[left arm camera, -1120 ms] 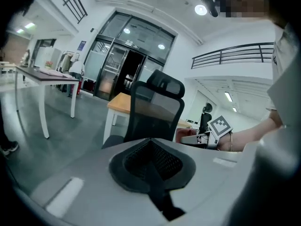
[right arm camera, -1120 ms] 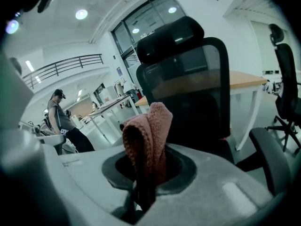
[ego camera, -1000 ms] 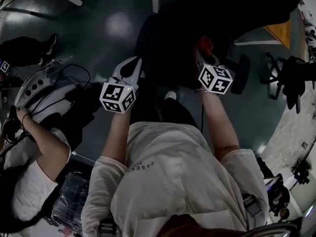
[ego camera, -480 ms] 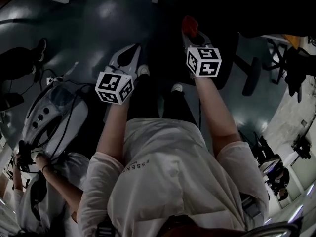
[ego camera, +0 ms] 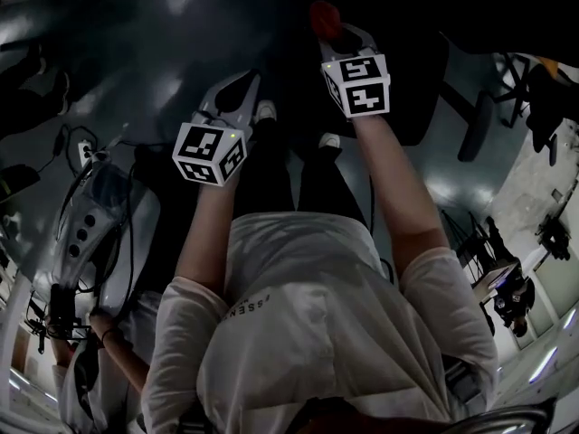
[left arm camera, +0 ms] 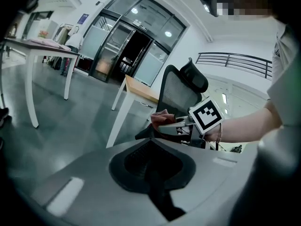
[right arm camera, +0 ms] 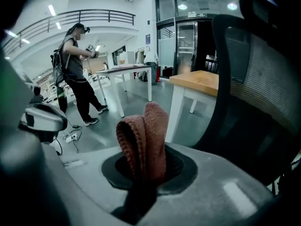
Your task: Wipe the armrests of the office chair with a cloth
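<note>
The black office chair (ego camera: pixel 407 70) stands in front of me; its mesh back (right arm camera: pixel 263 88) fills the right of the right gripper view and also shows in the left gripper view as the chair (left arm camera: pixel 181 91). My right gripper (ego camera: pixel 333 30) is shut on a folded red-brown cloth (ego camera: pixel 322 14), which stands up from the jaws as the cloth (right arm camera: pixel 146 135) close beside the chair back. In the left gripper view that cloth (left arm camera: pixel 162 117) sits at the tip of the right gripper (left arm camera: pixel 171 123), above a dark chair part. My left gripper (ego camera: pixel 235 90) hangs lower left, shut, holding nothing.
A white machine (ego camera: pixel 99 215) with cables lies on the floor at left, with a crouching person's arm (ego camera: pixel 113 346) below it. A wood-topped table (right arm camera: pixel 200 81) stands behind the chair, a white table (left arm camera: pixel 37 48) farther left. A person (right arm camera: pixel 77 69) stands in the hall. More dark chair parts (ego camera: pixel 543 98) are at right.
My right gripper has moved forward with the cloth, up the head view and slightly left, closer to the chair. The left gripper has hardly moved. The head camera has shifted.
</note>
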